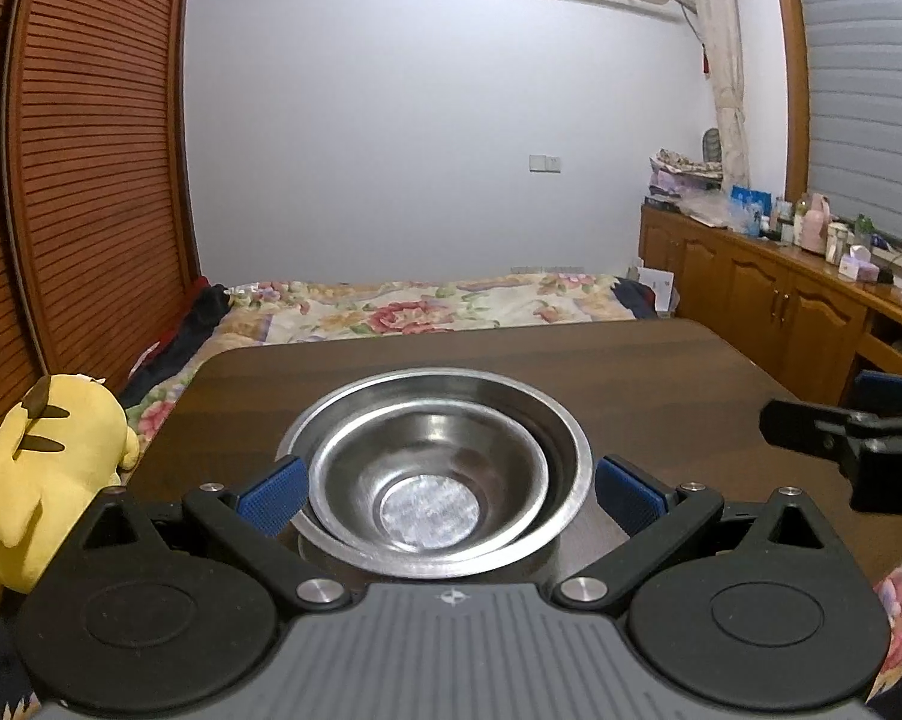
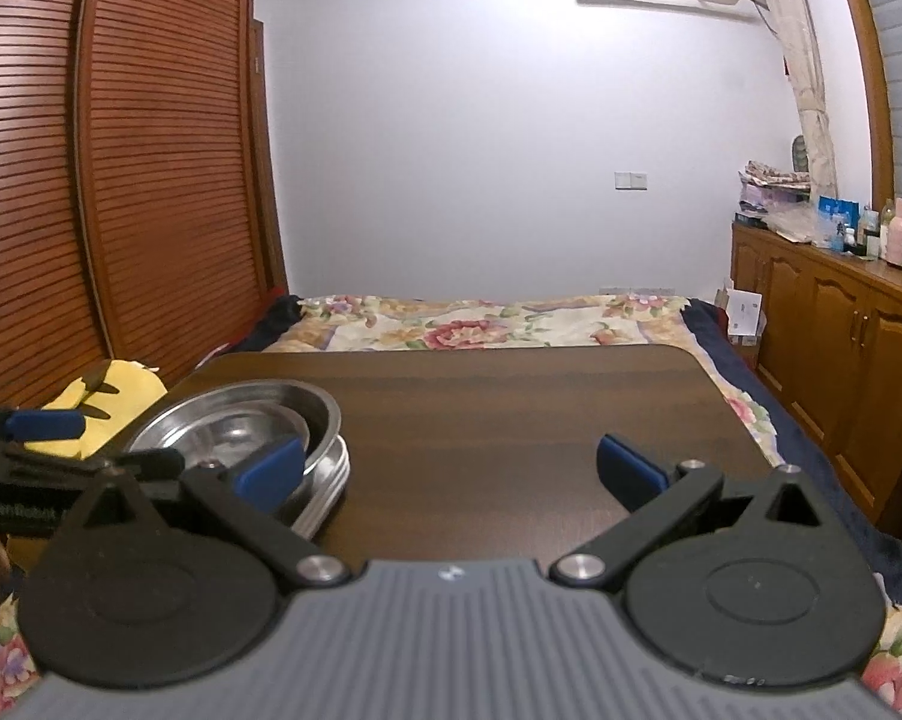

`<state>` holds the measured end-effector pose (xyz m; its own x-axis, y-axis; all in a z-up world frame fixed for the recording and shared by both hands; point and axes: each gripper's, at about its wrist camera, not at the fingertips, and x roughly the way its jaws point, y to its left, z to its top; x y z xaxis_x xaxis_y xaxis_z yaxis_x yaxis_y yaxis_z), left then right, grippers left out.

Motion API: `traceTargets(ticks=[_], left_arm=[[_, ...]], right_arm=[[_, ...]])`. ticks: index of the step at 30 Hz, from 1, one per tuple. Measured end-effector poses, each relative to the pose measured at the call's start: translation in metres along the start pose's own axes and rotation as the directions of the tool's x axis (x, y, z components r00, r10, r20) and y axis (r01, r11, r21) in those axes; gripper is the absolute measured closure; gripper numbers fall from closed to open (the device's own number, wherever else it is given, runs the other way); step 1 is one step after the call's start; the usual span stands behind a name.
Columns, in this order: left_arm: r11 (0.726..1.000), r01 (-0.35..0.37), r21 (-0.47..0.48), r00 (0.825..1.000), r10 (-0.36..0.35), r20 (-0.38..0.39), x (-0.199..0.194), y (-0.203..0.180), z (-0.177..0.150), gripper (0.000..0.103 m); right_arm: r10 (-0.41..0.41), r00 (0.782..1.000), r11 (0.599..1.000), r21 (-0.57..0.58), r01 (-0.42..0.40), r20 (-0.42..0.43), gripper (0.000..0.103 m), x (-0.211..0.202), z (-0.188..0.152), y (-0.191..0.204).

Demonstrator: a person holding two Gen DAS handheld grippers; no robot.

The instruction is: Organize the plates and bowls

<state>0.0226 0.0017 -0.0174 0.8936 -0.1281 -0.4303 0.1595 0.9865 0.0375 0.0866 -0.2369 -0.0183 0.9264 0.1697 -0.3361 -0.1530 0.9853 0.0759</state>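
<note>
Steel bowls [image 1: 433, 480] sit nested on the table [image 1: 661, 372]. Both the left gripper [image 1: 445, 489] and right gripper [image 2: 451, 465] are spread, empty. Stacking looks done; next likely means withdrawing.

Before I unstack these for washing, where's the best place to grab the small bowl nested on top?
Probably pinch the small bowl by its thin rim at the near edge, coming from above; it sits low inside the big bowl, so its sides are walled off.

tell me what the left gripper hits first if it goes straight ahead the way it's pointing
Likely the stacked steel bowls: the open left gripper points straight at them, its blue pads flanking the stack. Depth is unclear, so it may pass just above the rims.
</note>
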Motion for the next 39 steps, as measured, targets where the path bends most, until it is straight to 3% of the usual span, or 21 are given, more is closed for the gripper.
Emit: traceTargets(ticks=[39], left_arm=[[0.998,-0.055,-0.012,0.998,0.055,-0.023,0.012,0.004,-0.029,0.000]], right_arm=[[-0.035,0.998,0.999,0.009,0.036,-0.042,0.000,0.013,-0.035,-0.008]])
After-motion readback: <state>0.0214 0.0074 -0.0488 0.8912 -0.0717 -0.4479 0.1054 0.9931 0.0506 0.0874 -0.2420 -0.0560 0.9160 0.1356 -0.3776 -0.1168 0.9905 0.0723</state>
